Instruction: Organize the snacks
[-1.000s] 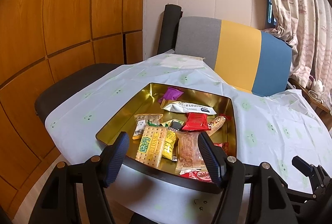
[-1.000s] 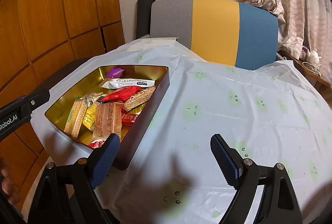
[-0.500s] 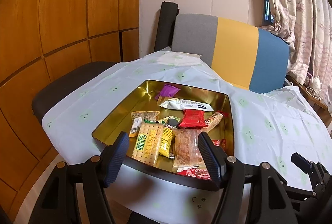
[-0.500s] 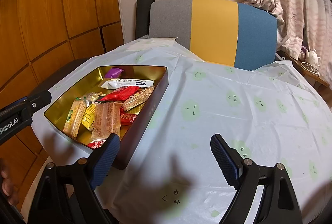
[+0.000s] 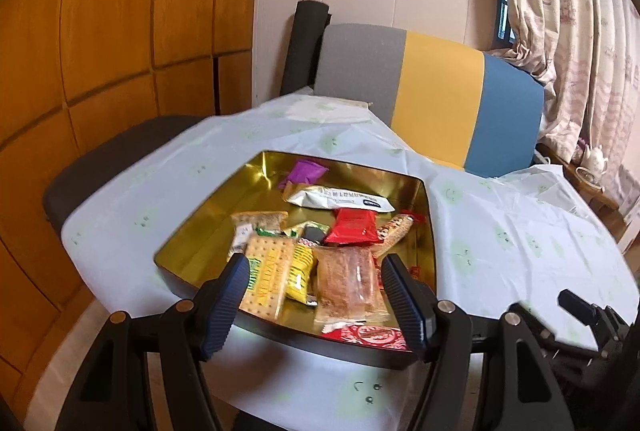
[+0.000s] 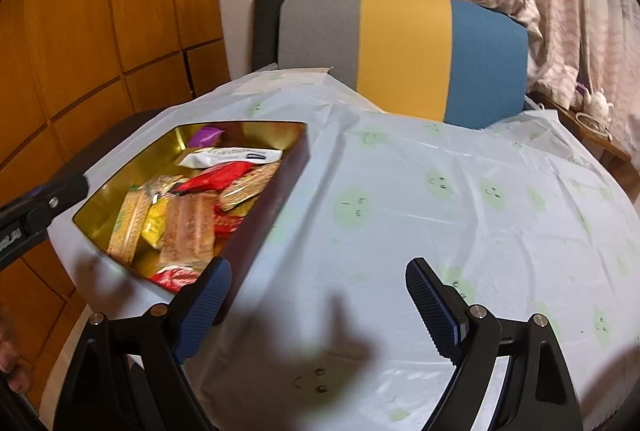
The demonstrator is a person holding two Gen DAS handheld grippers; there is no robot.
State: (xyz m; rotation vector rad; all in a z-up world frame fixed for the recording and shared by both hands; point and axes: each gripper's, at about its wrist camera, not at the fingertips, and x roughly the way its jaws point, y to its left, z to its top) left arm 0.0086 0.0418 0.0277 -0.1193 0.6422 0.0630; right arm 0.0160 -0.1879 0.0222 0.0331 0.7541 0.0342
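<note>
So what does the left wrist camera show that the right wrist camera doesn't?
Only the left wrist view shows the open left gripper framing the clear-wrapped cake, and the tin's bare gold floor at left. Only the right wrist view shows the open right gripper over bare tablecloth and the tin's dark outer side. Both show the gold tin of snacks, the purple packet and the striped chair.

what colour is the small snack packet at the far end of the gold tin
Purple, lying at the far end of the gold tin. It shows best in the left wrist view.

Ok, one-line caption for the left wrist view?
Open left gripper poised over a gold tin of mixed wrapped snacks.
</note>
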